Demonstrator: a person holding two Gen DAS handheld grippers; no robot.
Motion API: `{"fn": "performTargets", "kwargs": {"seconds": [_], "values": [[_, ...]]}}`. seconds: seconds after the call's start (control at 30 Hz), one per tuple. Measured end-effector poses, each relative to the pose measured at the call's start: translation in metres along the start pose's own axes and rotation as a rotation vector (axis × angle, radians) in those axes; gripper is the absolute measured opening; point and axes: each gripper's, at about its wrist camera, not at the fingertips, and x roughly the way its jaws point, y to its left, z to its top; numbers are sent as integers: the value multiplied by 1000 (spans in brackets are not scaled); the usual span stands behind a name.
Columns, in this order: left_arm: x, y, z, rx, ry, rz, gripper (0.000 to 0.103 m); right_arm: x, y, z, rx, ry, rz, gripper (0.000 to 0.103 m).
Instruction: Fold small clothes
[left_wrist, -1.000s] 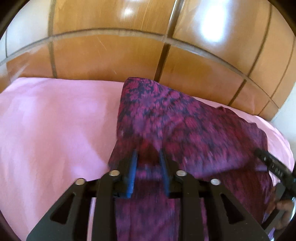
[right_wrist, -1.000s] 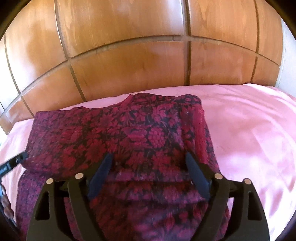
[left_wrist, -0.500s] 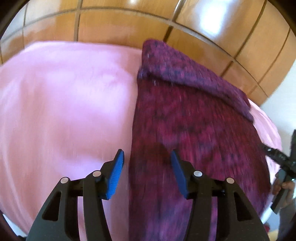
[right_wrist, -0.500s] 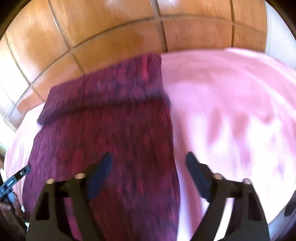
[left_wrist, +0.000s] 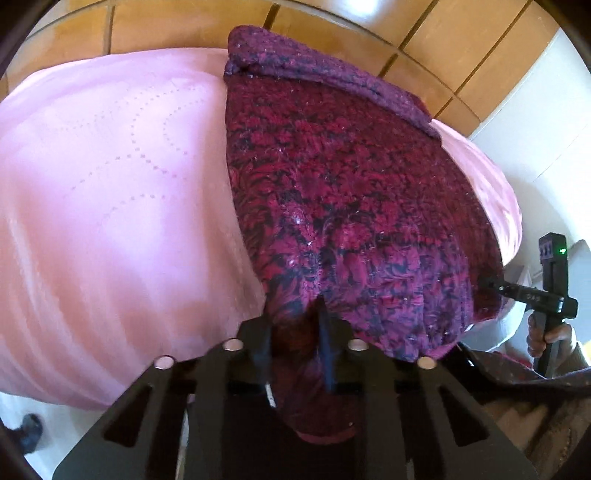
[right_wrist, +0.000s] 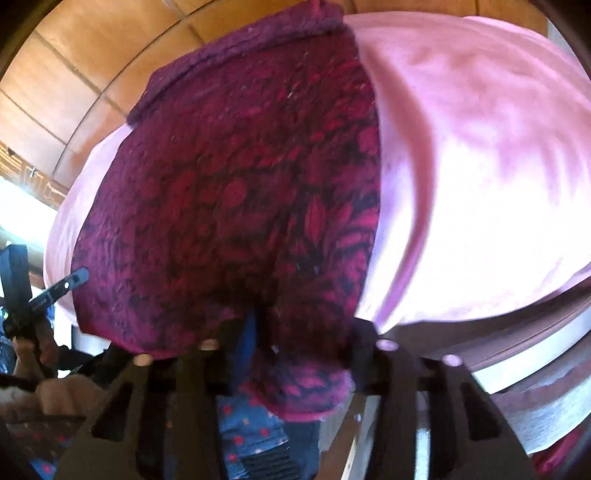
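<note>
A maroon sweater (left_wrist: 351, 206) lies on a pink bedsheet (left_wrist: 110, 206) below a wooden headboard (left_wrist: 461, 48). The left gripper (left_wrist: 295, 332) and right gripper (right_wrist: 295, 332) are both closing narrowly on the sweater's near hem.

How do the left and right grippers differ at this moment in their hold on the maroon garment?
The left gripper grips the near hem of the maroon garment by the garment's left edge; the right gripper works the hem by its right edge. The left jaws stand narrow, pinching a fabric bunch; the right jaws stand wider, with fabric draped between. Both are closing at the pink bedspread's near edge.
</note>
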Motion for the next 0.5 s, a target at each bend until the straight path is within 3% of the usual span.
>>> {"fn": "performTargets", "kwargs": {"seconds": [0.07, 0.23, 0.3, 0.5], "values": [[-10, 2, 3, -8, -19, -37, 16, -9, 6, 4, -17, -11, 32, 23], [-32, 8, 26, -60, -85, -177, 13, -58, 17, 27, -26, -145, 193, 19], [-38, 9, 36, -93, -114, -219, 13, -71, 14, 41, 23, -217, 261, 19], [-29, 25, 94, -208, -167, -342, 13, -61, -3, 96, 175, -341, 348, 18]]}}
